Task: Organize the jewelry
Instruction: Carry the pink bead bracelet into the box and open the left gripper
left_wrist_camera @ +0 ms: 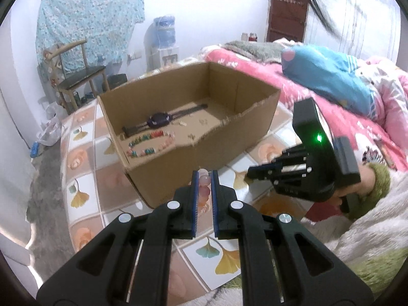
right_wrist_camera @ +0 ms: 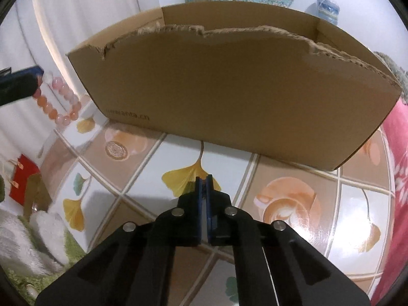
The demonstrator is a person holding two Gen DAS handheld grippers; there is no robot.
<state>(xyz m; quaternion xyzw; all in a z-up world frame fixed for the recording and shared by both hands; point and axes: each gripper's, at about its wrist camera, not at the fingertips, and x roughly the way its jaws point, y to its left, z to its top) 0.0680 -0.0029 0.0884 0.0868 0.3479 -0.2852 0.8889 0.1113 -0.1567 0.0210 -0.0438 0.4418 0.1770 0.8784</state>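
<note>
A bracelet of pink and orange beads [left_wrist_camera: 204,186] is pinched between the blue pads of my left gripper [left_wrist_camera: 204,174], which is shut on it. In the right wrist view the bracelet [right_wrist_camera: 60,102] hangs as a loop from the left gripper [right_wrist_camera: 38,75], just off the near left corner of the cardboard box [right_wrist_camera: 229,97]. The open box [left_wrist_camera: 178,163] holds a dark watch [left_wrist_camera: 159,120], a multicoloured bead bracelet [left_wrist_camera: 148,144] and small pale pieces [left_wrist_camera: 191,135]. My right gripper [right_wrist_camera: 203,178] is shut with nothing in it, low over the tablecloth in front of the box, and also shows as the right gripper [left_wrist_camera: 251,174].
The table wears a cloth [right_wrist_camera: 183,176] printed with ginkgo leaves and coffee cups. A bed with a pink blanket [left_wrist_camera: 331,107] lies to the right. A chair [left_wrist_camera: 81,76] and a water dispenser [left_wrist_camera: 165,35] stand behind. A red bag [right_wrist_camera: 24,178] sits low at the left.
</note>
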